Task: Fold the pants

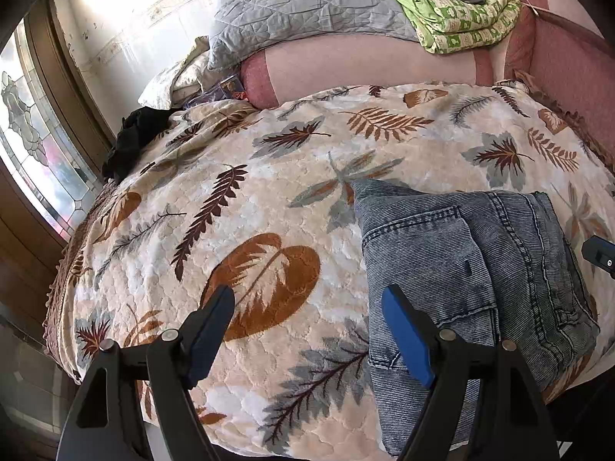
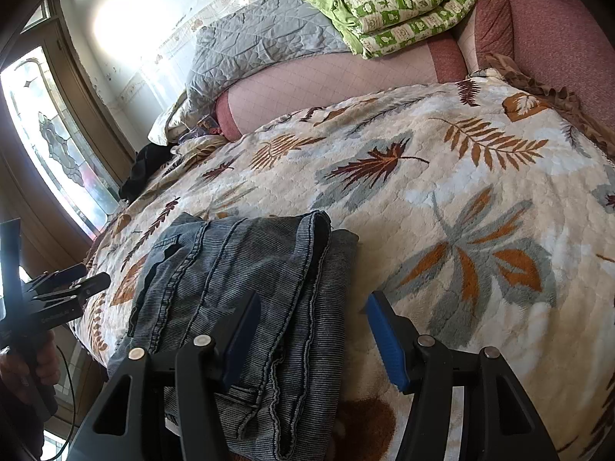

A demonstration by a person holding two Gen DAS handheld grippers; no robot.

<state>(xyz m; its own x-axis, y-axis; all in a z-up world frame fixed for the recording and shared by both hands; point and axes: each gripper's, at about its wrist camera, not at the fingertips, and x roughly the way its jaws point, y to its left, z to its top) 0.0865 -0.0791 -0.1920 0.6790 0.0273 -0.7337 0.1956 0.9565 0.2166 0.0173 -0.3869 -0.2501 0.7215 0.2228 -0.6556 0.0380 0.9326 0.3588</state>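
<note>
Blue denim fills the near ground: the pants (image 1: 469, 288) lie folded into a thick stack on the bed's leaf-print blanket (image 1: 269, 199), and I hold nothing of them. My left gripper (image 1: 307, 307) hangs with its jaws spread and empty; the blue pad of its right-side jaw stands over the near left edge of the denim, though I cannot tell whether it touches, and the other jaw is over bare blanket. My right gripper (image 2: 311, 315) is likewise released, jaws apart with nothing pinched; its left-side jaw sits over the pants (image 2: 246, 280), the other over the blanket (image 2: 442, 176) just beside the stack's right edge. So the stack lies between my two grippers, to the right of the left jaws and to the left of the right ones. In the right wrist view I see the left gripper (image 2: 82, 278) off to the side past the pants, with a hand (image 2: 27, 372) gripping its handle.

Beyond the jaws the blanket runs on uncluttered. Farther off, to the left, a black garment (image 1: 130, 142) is bunched at the bed's edge. At the far end sits a pink headboard cushion (image 1: 365, 65), with a grey quilt (image 1: 300, 7) and a green patterned quilt (image 1: 453, 11) piled on top.
</note>
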